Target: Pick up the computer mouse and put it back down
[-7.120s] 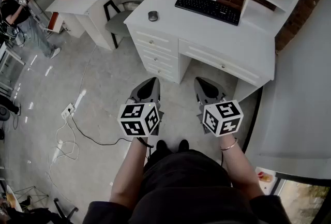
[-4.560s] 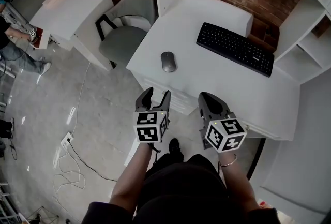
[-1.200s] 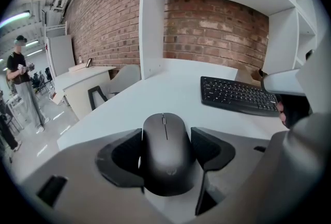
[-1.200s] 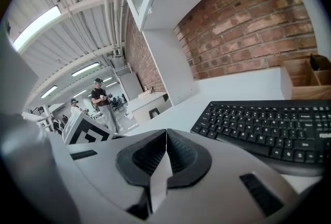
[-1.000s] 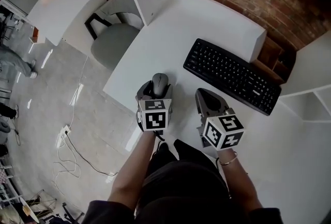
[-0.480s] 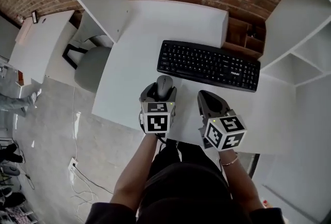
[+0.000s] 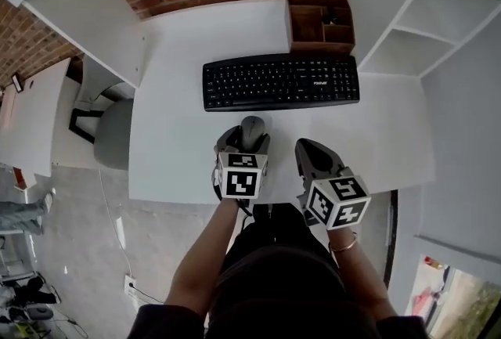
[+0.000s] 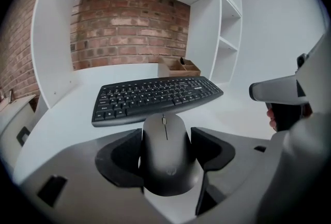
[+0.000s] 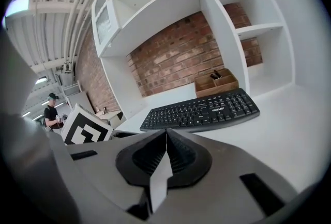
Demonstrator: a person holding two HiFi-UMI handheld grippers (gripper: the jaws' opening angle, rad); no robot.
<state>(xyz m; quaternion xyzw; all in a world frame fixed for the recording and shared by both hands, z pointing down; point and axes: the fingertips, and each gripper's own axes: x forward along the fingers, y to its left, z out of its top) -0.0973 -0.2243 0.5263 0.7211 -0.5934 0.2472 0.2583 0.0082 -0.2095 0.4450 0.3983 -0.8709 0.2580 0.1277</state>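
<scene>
Left gripper [image 7: 245, 140] is clamping the mouse [image 8: 168, 153] just before the keyboard [image 7: 280, 81]. Right gripper [image 9: 165, 140] is idling, jaws pressed together, empty. Grasp looks done; setting down is left.

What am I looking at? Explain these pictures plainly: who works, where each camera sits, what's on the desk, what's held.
No robot: a person holds a two-jaw tool in each hand. The top-down picture comes from a camera on the person's head; the other two from cameras riding on each tool, looking along its jaws. On the white desk lie a black keyboard and, behind it, a wooden tray. The left hand-held gripper has its jaws closed on the computer mouse, just in front of the keyboard. The right hand-held gripper is shut and empty.
</scene>
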